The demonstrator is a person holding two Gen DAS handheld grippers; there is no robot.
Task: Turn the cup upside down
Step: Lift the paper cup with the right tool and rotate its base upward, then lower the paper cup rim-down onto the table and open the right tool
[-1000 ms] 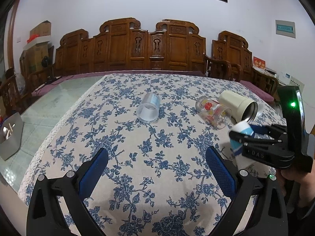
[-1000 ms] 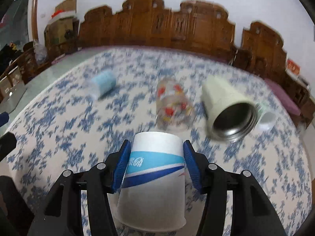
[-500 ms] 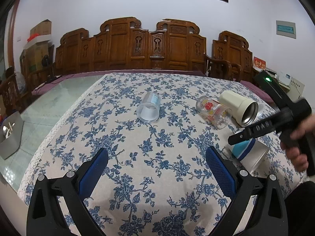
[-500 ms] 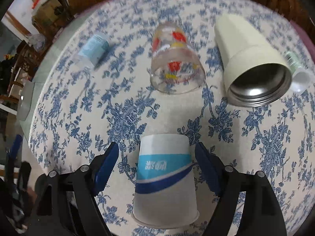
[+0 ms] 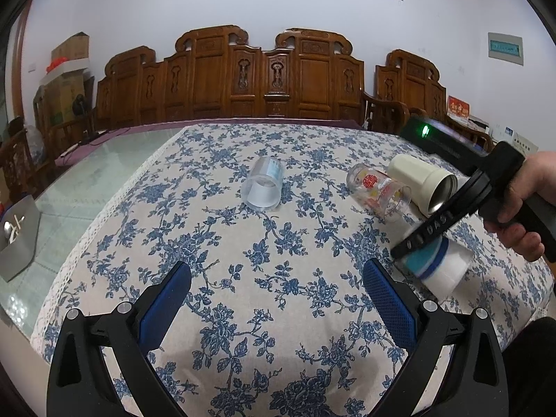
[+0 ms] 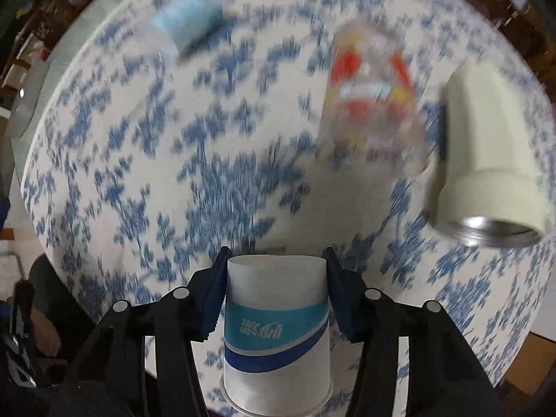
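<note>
A white paper cup [image 6: 276,326] with teal and blue bands sits between my right gripper's [image 6: 276,295] fingers, base pointing away, rim toward the camera. The blue pads touch its sides. In the left wrist view the same cup [image 5: 439,266] lies tilted at the table's right side under the right gripper [image 5: 417,243], which a hand holds. My left gripper [image 5: 276,299] is open and empty above the near part of the flowered tablecloth [image 5: 243,278].
Three more cups lie on their sides: a clear plastic one [image 5: 263,187], a printed glass [image 5: 378,193] and a cream steel-lined mug [image 5: 422,182]. Carved wooden chairs [image 5: 264,80] stand behind the table. The table's front edge is close below.
My right gripper opened half a second ago and has closed in on the paper cup again. It has tipped further downward; its view is blurred with motion. The left gripper has not moved.
</note>
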